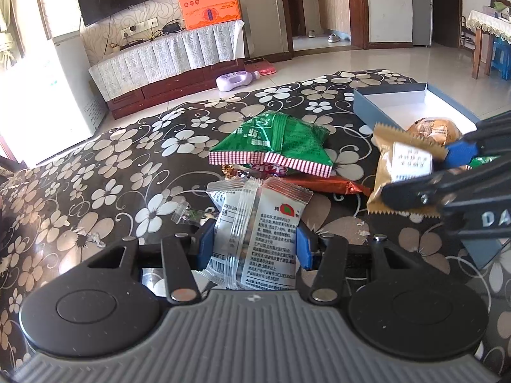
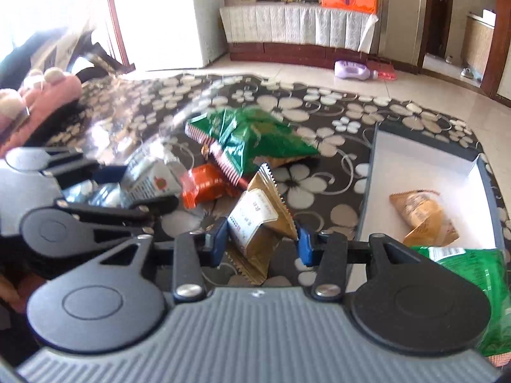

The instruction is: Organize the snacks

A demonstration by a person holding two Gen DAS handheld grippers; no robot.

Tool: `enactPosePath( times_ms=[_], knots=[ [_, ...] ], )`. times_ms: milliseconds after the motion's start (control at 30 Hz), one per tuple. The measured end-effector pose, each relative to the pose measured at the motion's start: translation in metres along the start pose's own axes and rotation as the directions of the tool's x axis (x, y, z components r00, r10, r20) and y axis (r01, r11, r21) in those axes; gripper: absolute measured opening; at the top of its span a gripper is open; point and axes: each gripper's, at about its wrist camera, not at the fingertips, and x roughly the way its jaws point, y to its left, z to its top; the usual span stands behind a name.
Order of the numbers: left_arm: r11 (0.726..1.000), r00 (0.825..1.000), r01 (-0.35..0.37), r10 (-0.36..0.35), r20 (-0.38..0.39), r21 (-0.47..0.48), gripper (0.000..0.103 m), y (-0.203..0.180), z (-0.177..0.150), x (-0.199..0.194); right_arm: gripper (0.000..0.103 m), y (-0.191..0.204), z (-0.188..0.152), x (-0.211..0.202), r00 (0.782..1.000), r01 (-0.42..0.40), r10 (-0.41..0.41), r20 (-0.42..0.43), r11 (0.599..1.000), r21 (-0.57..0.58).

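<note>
- Now, your left gripper (image 1: 254, 245) is clamped on a white snack packet (image 1: 255, 233); the blue pads press its two sides, and the packet stands upright between them, printed back toward the camera.
- Your right gripper (image 2: 262, 244) is clamped on a tan snack packet (image 2: 260, 220), tilted, with its white label facing up and left. In the left wrist view the same packet (image 1: 399, 175) sits at 3 o'clock, pinched by the right gripper (image 1: 424, 172) coming in from the edge.
- A green snack bag (image 1: 274, 143) lies at 12 o'clock from your left gripper, on the floral table (image 1: 127, 175). It rests partly over an orange packet (image 1: 322, 183).
- From the right wrist, the green bag (image 2: 252, 143) is at 12 o'clock, the orange packet (image 2: 204, 185) at 10 o'clock, touching the bag.
- The open blue box (image 2: 373, 172) with a white interior lies at 2 o'clock of the right gripper. Inside: one tan bun packet (image 2: 424, 220) and, nearer the camera, a second green bag (image 2: 472, 274).
- The tan packet in your right gripper is outside the box, just beside its left wall.
</note>
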Motion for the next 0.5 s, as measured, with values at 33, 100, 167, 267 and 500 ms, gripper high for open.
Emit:
enactPosePath(
  times_ms=[33,100,167,267,500],
  knots=[
    [1.0,1.0,0.002,-0.002,0.003,0.0,0.056,-0.002,0.001,0.0,0.047,-0.001,0.001,-0.003,1.0,-0.002,0.002,0.008,1.0,0.001],
    [1.0,1.0,0.007,-0.007,0.01,0.003,0.056,-0.006,0.002,0.0,0.047,-0.003,0.002,-0.008,1.0,-0.008,0.008,0.025,1.0,0.003],
    [1.0,1.0,0.014,-0.014,0.013,0.008,0.056,-0.011,0.004,0.0,0.047,-0.005,0.004,-0.013,0.999,-0.014,0.014,0.04,1.0,0.004],
    [1.0,1.0,0.025,-0.026,0.016,0.009,0.056,-0.017,0.006,-0.001,0.047,-0.008,0.006,-0.018,0.998,-0.018,0.018,0.056,1.0,0.004],
    [0.999,0.998,0.05,-0.05,0.031,0.015,0.056,-0.03,0.014,-0.002,0.047,-0.019,0.007,-0.032,0.995,-0.018,0.015,0.096,1.0,0.021]
  ],
)
